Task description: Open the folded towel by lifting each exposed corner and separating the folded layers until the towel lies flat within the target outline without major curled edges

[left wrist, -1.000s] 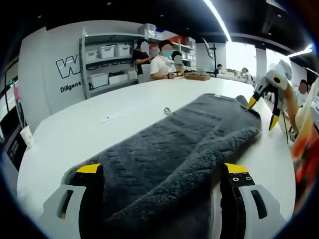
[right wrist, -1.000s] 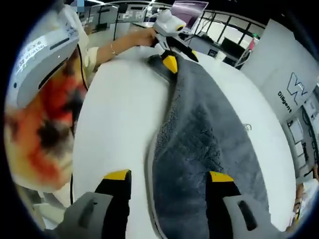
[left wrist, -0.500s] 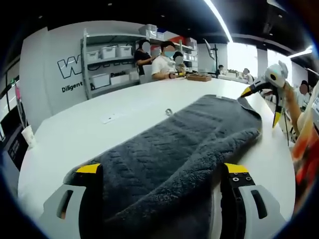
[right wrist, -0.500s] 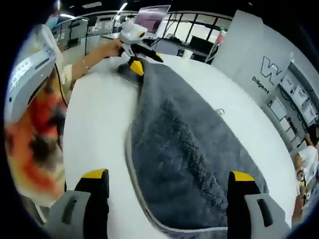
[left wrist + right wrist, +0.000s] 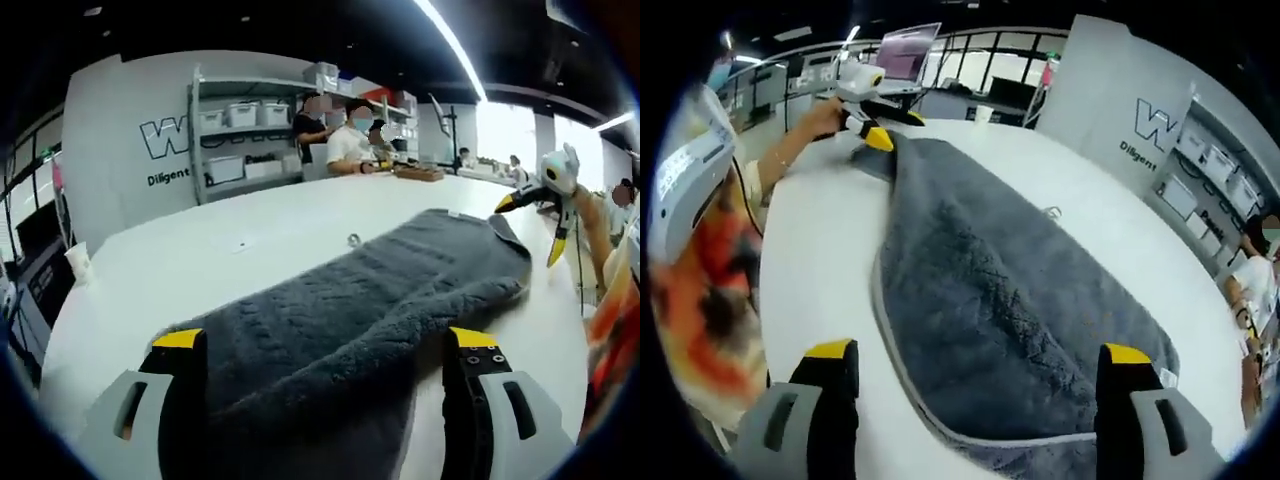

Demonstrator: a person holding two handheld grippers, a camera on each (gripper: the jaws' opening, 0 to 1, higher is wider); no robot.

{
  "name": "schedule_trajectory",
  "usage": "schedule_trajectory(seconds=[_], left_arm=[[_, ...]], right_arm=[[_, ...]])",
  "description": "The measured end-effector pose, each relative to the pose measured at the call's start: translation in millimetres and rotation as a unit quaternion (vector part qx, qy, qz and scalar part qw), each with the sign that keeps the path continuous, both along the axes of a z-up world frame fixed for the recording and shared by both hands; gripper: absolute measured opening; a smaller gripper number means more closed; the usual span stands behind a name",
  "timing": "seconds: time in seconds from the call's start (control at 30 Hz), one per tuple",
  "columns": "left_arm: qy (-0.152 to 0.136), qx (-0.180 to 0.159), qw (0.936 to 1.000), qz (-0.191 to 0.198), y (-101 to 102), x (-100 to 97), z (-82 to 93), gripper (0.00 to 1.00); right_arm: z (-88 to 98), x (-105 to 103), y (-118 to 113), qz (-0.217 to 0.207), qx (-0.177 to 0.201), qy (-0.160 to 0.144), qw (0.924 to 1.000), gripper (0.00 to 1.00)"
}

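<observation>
The grey towel (image 5: 370, 300) lies lengthwise on the white table (image 5: 200, 260), still folded along its length: in the right gripper view the towel (image 5: 1010, 300) shows a rounded fold edge with pale piping curving along its near side. The surface is ribbed and plush, with no loose corner raised.

In the left gripper view, the left gripper (image 5: 325, 345) stands with its jaws spread wide, the near end of the towel bunched up between them; the jaws do not pinch the cloth. In the right gripper view the left gripper (image 5: 872, 128) appears at the far end of the towel, held by a hand (image 5: 820, 118), its yellow tip at the towel's edge.

The right gripper (image 5: 975, 360) is likewise released, jaws wide apart and straddling the near end of the towel without contact. From the left gripper view the right gripper (image 5: 540, 205) hangs just beside the far corner of the towel, jaws parted.

A small ring-like object (image 5: 353, 239) rests on the table beside the towel. Beyond the table stand shelves with storage bins (image 5: 245, 140), and people (image 5: 350, 140) near them. A laptop (image 5: 902, 62) sits at the far side in the right gripper view.
</observation>
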State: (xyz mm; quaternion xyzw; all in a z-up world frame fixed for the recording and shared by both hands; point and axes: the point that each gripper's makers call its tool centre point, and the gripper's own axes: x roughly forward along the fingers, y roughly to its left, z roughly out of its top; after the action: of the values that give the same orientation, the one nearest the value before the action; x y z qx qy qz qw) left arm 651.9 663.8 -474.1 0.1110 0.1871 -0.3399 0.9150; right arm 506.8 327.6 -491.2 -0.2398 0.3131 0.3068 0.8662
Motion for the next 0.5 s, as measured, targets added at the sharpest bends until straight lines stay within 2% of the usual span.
schedule_trajectory(seconds=[0.07, 0.2, 0.27, 0.3, 0.43, 0.5], left_arm=[[-0.008, 0.015, 0.9997, 0.019, 8, -5.5, 1.0, 0.95], [-0.025, 0.02, 0.998, 0.055, 22, -23.3, 10.6, 0.95], [-0.033, 0.03, 0.9959, 0.079, 30, -27.5, 12.2, 0.95], [-0.039, 0.053, 0.9917, 0.11, 41, -36.1, 9.8, 0.95], [-0.025, 0.052, 0.9893, 0.134, 46, -55.5, -1.0, 0.94], [-0.013, 0.036, 0.9875, 0.153, 51, -63.1, -7.1, 0.92]], right_arm=[[-0.9, 1, -3, -0.004, -0.001, 0.001, 1.0, 0.99], [-0.3, 6, -12, -0.01, -0.014, -0.007, 0.9998, 0.99], [1.8, 10, -18, -0.02, -0.017, -0.015, 0.9996, 0.99], [2.9, 15, -24, -0.028, -0.019, -0.019, 0.9992, 0.99], [1.7, 18, -25, -0.029, -0.018, -0.022, 0.9992, 0.99], [0.5, 18, -23, -0.026, -0.015, -0.022, 0.9993, 0.99]])
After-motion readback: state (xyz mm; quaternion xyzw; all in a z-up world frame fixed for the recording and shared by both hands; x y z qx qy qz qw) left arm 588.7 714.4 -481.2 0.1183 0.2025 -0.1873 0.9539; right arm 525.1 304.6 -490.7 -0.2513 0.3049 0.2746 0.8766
